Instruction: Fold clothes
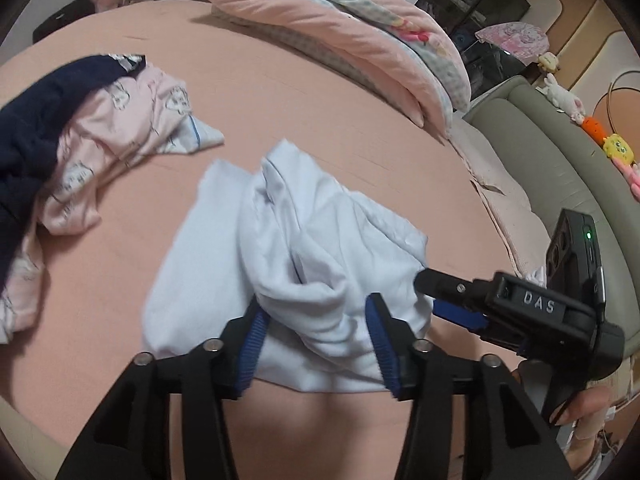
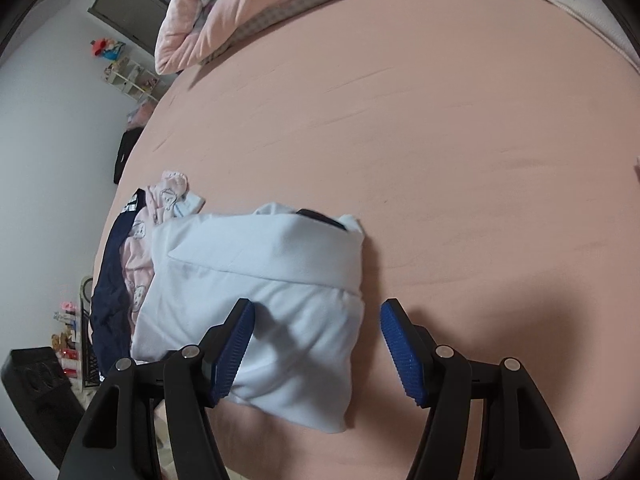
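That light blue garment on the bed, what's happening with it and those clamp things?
A person is folding laundry with a handheld gripper in each hand. The light blue garment lies bunched and partly folded on the pink bed. The left gripper and the right gripper both stand open over its near edge, gripping nothing. A pile of pink and navy clothes waits beside it.

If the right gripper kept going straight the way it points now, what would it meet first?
Most likely the light blue garment. The right gripper is open, its fingers straddling the garment's right edge. Depth is unclear, but the pink bed sheet lies just beneath.
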Action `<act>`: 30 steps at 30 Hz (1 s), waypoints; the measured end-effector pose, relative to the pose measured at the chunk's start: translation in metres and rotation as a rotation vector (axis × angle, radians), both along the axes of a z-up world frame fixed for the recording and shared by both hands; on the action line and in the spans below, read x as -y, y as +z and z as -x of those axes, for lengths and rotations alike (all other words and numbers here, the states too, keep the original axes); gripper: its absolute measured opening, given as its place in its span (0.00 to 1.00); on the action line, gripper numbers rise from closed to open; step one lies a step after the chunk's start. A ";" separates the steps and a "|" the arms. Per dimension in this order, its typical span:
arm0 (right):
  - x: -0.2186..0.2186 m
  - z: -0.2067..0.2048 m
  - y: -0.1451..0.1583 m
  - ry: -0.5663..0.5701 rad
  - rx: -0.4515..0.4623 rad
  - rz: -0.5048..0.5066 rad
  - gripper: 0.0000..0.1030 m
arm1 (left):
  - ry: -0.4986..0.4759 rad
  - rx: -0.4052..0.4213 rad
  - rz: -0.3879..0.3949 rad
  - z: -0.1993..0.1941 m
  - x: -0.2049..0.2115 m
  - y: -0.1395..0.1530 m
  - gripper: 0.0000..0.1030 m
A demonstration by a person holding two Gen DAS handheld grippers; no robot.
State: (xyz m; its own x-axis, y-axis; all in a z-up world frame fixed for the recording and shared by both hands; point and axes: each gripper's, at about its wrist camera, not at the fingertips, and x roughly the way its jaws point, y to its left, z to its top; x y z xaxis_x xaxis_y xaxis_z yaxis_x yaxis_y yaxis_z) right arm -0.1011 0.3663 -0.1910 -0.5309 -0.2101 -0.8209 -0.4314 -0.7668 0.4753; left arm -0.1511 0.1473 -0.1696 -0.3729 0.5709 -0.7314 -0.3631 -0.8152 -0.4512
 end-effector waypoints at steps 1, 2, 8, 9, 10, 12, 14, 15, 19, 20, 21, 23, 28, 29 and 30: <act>0.000 0.000 0.001 0.001 -0.004 -0.005 0.63 | -0.001 0.007 -0.002 0.009 -0.007 -0.001 0.49; -0.001 0.000 0.001 0.001 -0.004 -0.008 0.63 | 0.000 0.017 0.005 0.007 -0.003 -0.001 0.49; -0.005 0.001 -0.008 0.006 0.028 0.016 0.63 | -0.012 0.045 0.034 -0.004 0.013 0.000 0.49; -0.006 0.001 -0.009 0.006 0.029 0.020 0.63 | -0.011 0.040 0.036 -0.005 0.014 0.002 0.49; -0.007 0.000 -0.009 0.005 0.027 0.023 0.63 | -0.006 0.035 0.043 -0.006 0.015 0.003 0.49; -0.009 -0.001 -0.010 -0.001 0.026 0.026 0.63 | 0.000 0.031 0.057 -0.006 0.017 0.006 0.49; -0.010 -0.001 -0.011 -0.003 0.024 0.040 0.63 | 0.005 0.028 0.071 -0.006 0.020 0.009 0.49; -0.011 -0.002 -0.012 -0.004 0.023 0.047 0.63 | 0.005 0.028 0.074 -0.005 0.021 0.009 0.49; -0.013 -0.002 -0.015 -0.014 0.024 0.078 0.63 | 0.000 0.050 0.055 0.002 0.025 0.008 0.49; -0.013 -0.001 -0.016 -0.017 0.024 0.085 0.63 | -0.008 0.060 0.041 0.004 0.023 0.007 0.49; -0.013 -0.001 -0.017 -0.021 0.023 0.091 0.63 | -0.021 0.074 0.029 0.007 0.020 0.005 0.49; -0.013 0.001 -0.019 -0.028 0.022 0.101 0.63 | -0.039 0.100 0.011 0.011 0.016 0.001 0.49; -0.012 0.005 -0.022 -0.042 0.019 0.109 0.64 | -0.042 0.079 -0.035 0.015 0.008 0.004 0.48; -0.012 0.006 -0.023 -0.046 0.019 0.113 0.64 | -0.046 0.064 -0.045 0.015 0.007 0.006 0.41; -0.012 0.007 -0.024 -0.049 0.019 0.115 0.64 | -0.053 0.050 -0.042 0.014 0.005 0.007 0.32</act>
